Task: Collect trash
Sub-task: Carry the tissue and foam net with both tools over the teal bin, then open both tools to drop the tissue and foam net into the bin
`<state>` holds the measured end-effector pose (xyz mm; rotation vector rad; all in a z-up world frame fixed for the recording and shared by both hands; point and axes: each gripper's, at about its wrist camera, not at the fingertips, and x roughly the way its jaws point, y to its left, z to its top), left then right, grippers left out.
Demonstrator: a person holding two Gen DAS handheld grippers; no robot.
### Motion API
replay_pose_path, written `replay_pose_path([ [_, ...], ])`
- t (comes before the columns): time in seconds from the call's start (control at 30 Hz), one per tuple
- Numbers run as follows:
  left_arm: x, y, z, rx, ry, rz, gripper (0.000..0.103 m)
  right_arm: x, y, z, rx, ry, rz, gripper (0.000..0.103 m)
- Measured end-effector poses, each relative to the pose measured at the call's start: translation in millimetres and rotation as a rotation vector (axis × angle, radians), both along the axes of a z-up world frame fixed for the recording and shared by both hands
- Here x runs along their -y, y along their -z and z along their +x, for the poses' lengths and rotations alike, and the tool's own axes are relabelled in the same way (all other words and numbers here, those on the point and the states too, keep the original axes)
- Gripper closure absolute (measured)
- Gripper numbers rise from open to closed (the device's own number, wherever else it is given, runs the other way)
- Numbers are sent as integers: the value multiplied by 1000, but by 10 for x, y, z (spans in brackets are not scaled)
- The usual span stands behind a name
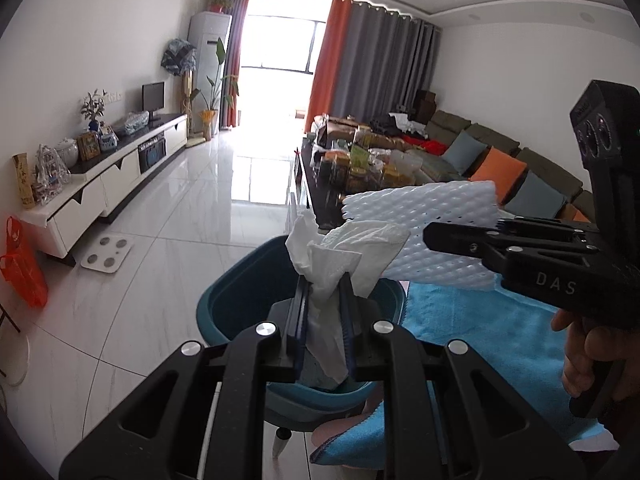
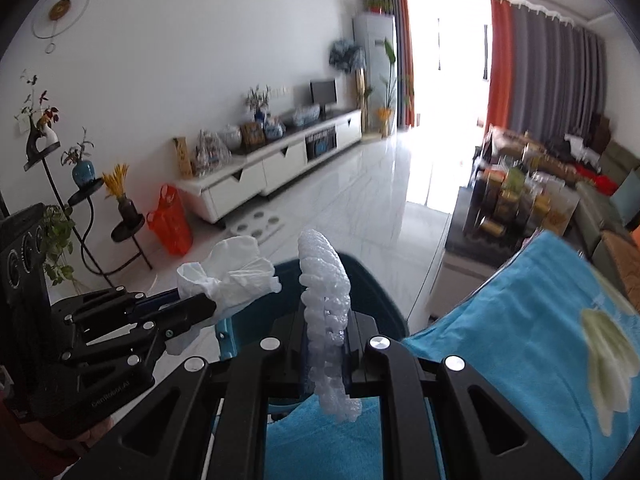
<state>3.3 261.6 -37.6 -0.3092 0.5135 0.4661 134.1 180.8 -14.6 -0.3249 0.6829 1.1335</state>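
Note:
My left gripper [image 1: 325,284] is shut on a crumpled white paper towel [image 1: 340,252], held over the open teal bin [image 1: 240,300]. From the right wrist view the same towel [image 2: 236,276] sticks out of the left gripper [image 2: 204,308] at the left. My right gripper [image 2: 326,316] is shut on a white foam net sleeve [image 2: 324,276], seen edge-on above the teal bin [image 2: 372,292]. In the left wrist view that foam sleeve [image 1: 432,216] spreads flat from the right gripper [image 1: 436,236], just right of the towel. A hand [image 1: 588,352] grips the right tool's handle.
A blue towel [image 1: 480,328] covers the surface right of the bin. A cluttered dark coffee table [image 1: 320,192] and a sofa with cushions [image 1: 520,168] lie beyond. A white TV cabinet [image 2: 280,168], an orange bag [image 2: 170,220], a plant stand [image 2: 80,200] and a floor scale [image 1: 106,254] line the left wall.

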Motion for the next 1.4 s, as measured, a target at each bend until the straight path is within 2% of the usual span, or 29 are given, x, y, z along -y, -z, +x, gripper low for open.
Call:
replay_pose_path([
  [0.3,-318,487,612,-85,-7,-71,88,-254,330,157,-76,-14,-114,92],
  [0.57,-516,749,1075,-159,-26,-104,87,-422,491,255,-98,-28,-202,91],
  [0.83,-549,980,1183,-194,-26,-129,82,-561,578,332,-112,-26,-244,91],
  [0.87,-553,991,1198,-194,-31,-127,80,-580,587,341,-120,-26,-245,91],
  [0.9,-576,1002,1232,-194,-34,-128,73,-602,600,364,-134,-28,-245,89],
  [0.93,-590,1012,1241,-193,-34,-129,68,-604,606,375,-141,-25,-242,84],
  [0.97,-597,1024,1211,-191,-36,-127,66,-608,610,385,-151,-22,-238,82],
  [1.07,-587,1025,1223,-184,-44,-115,52,-602,607,423,-160,-18,-229,78],
  [1.13,-579,988,1193,-175,-50,-110,37,-595,596,434,-165,-15,-218,69],
  [1.17,-584,977,1181,-174,-57,-106,33,-579,575,440,-164,-9,-206,68],
  [1.2,-587,958,1167,-171,-69,-98,24,-573,569,454,-165,-6,-200,67],
  [1.27,-576,920,1068,-162,-88,-91,19,-526,518,477,-171,9,-174,66],
  [1.4,-605,814,866,-131,-142,-82,6,-410,394,503,-154,27,-133,55],
])
